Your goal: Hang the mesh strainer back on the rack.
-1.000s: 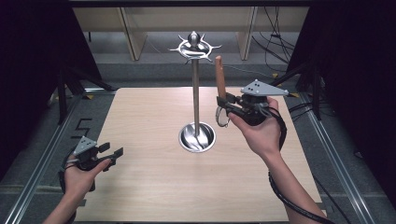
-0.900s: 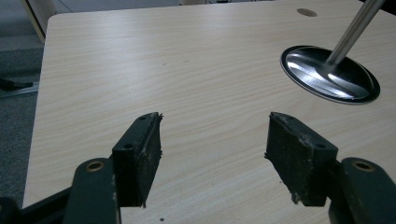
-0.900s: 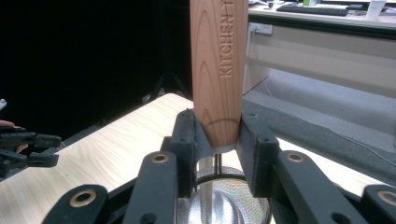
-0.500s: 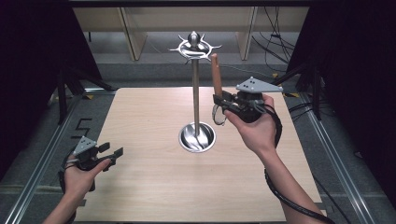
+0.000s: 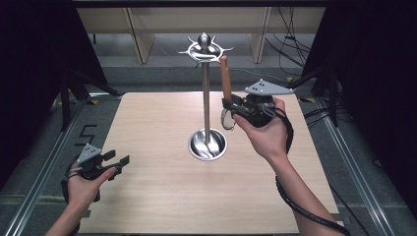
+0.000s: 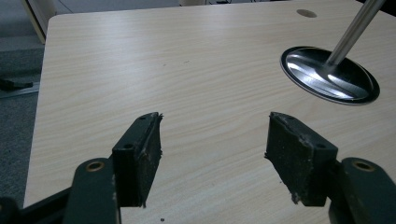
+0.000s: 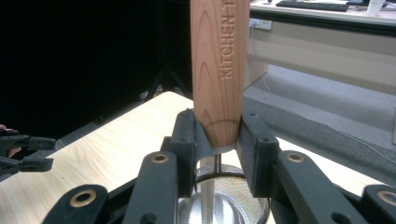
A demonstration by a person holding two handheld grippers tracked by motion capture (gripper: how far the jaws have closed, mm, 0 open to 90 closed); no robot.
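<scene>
The right gripper is clamped on the lower end of a wooden-handled strainer, held upright just right of the hook stand, its handle tip near the stand's top hooks. The left gripper rests at the table's near-left corner, jaws apart around nothing

Light wooden rectangular table with pale grain (a small round hole near the far edge). Bearing a shiny round metal stand base, upright pole rising from it.
</scene>
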